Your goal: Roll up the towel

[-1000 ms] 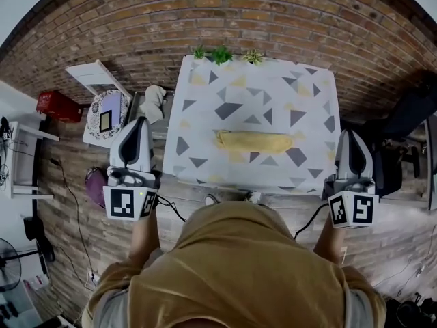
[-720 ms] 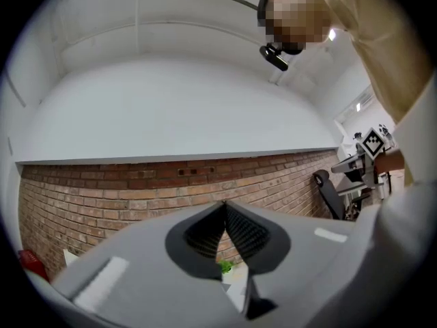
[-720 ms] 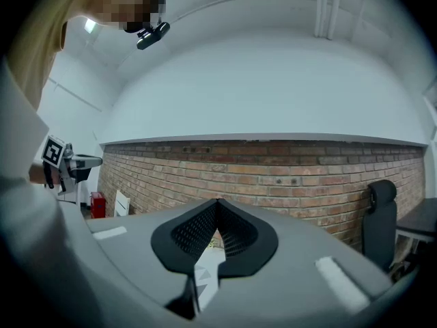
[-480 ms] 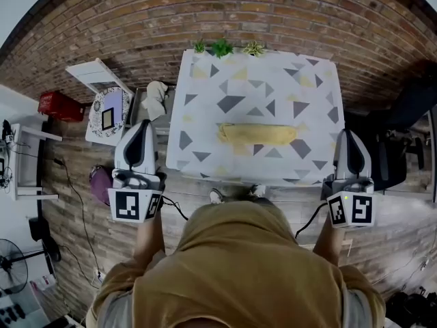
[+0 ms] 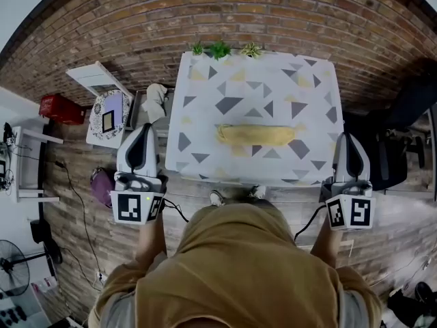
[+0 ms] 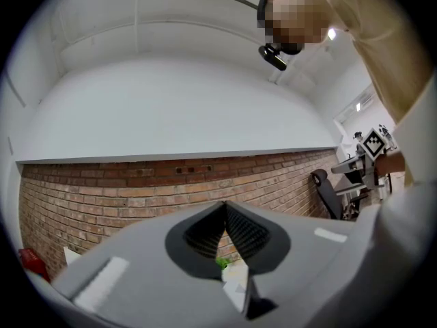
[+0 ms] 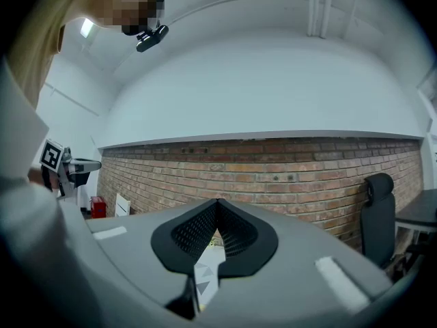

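The towel (image 5: 256, 134) lies rolled up as a yellow cylinder across the middle of the table (image 5: 205, 80), which carries a triangle-patterned cover. You hold the left gripper (image 5: 142, 128) just off the table's left near corner and the right gripper (image 5: 349, 139) just off its right near corner, both well apart from the roll. Each gripper's jaws meet tip to tip with nothing between them. Small plants (image 5: 220, 49) stand at the table's far edge, by the brick wall (image 5: 136, 19).
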Motion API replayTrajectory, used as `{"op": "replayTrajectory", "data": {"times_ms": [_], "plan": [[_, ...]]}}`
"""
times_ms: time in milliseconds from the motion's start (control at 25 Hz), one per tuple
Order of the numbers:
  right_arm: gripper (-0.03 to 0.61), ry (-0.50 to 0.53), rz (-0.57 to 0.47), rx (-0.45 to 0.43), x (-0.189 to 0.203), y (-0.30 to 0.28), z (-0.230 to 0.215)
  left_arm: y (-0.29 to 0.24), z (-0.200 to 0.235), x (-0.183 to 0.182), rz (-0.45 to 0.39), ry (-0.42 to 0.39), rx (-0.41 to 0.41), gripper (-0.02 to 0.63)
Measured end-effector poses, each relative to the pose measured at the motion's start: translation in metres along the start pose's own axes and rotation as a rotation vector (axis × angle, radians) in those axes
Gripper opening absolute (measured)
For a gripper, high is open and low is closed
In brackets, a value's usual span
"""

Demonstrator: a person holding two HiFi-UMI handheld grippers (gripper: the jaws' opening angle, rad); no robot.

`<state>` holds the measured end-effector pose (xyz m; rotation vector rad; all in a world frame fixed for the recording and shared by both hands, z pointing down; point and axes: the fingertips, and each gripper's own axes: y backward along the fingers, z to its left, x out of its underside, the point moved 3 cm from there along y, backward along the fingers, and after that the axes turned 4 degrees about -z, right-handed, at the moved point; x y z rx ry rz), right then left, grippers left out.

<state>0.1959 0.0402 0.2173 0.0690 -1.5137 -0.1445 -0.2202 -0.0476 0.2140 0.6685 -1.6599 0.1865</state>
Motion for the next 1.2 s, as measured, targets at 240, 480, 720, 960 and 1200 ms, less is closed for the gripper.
{"op": "replayTrajectory", "data": {"times_ms": [240, 480, 720, 960, 1200], "plan": [[0.003, 0.019, 0.008, -0.004, 0.002, 0.004, 0.000, -0.002, -0.006, 0.001, -0.005, 0.006, 0.006, 0.063], [0.003, 0.021, 0.007, -0.003, 0.000, 0.007, -0.003, -0.006, -0.013, 0.001, -0.010, 0.013, 0.020, 0.063], [0.004, 0.018, 0.011, -0.004, 0.003, 0.008, -0.005, -0.010, -0.017, 0.002, -0.012, 0.015, 0.026, 0.063], [0.003, 0.019, 0.013, -0.003, 0.005, 0.007, -0.009, -0.018, -0.023, 0.007, -0.008, 0.023, 0.039, 0.063], [0.003, 0.018, 0.019, 0.004, 0.007, 0.002, -0.021, -0.036, -0.030, 0.008, -0.016, 0.015, 0.050, 0.063]]}}
